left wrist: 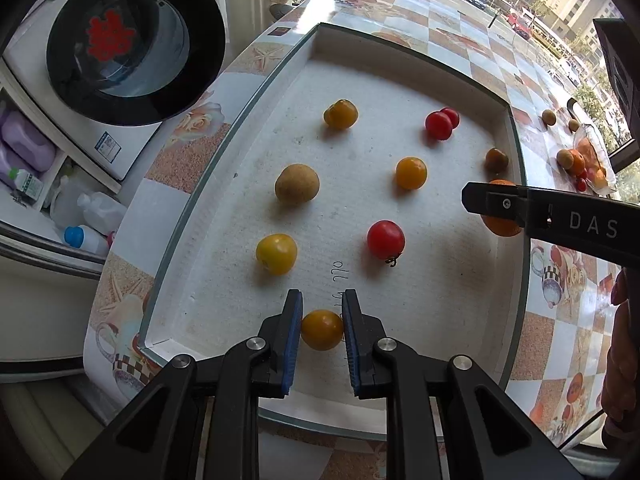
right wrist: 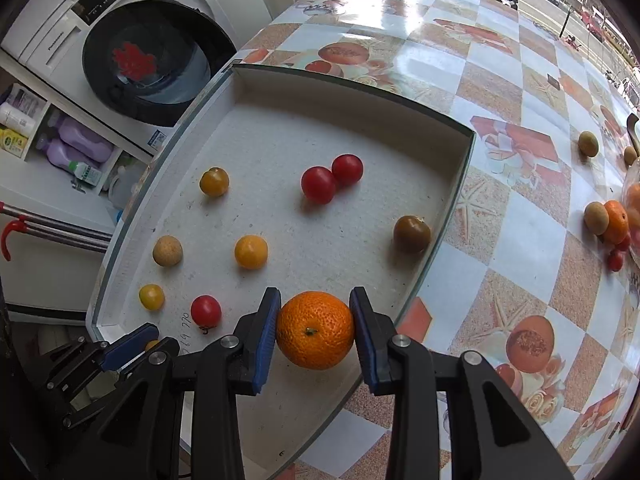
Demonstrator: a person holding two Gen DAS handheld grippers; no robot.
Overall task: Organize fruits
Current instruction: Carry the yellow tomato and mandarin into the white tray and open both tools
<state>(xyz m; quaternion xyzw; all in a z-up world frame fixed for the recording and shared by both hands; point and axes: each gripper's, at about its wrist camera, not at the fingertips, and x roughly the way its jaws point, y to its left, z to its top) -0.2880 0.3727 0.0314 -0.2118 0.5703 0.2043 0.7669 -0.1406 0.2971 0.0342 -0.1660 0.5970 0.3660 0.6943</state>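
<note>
A white foam tray (left wrist: 400, 52) (right wrist: 348, 92) holds several small fruits: yellow tomatoes (left wrist: 276, 254), red tomatoes (left wrist: 386, 239) (right wrist: 318, 185), a tan longan (left wrist: 297, 184) (right wrist: 167, 251) and a dark tomato (right wrist: 411, 233). My left gripper (left wrist: 322, 322) is shut on a yellow tomato (left wrist: 322, 330) at the tray's near edge. My right gripper (right wrist: 315, 322) is shut on an orange mandarin (right wrist: 315, 330) over the tray's near right part; it also shows in the left wrist view (left wrist: 500, 226).
More fruits (right wrist: 606, 218) lie on the checked tablecloth (right wrist: 520, 220) to the right, by a clear bag (left wrist: 594, 160). A washing machine (right wrist: 152, 52) and shelves with bottles (right wrist: 80, 148) stand left of the table.
</note>
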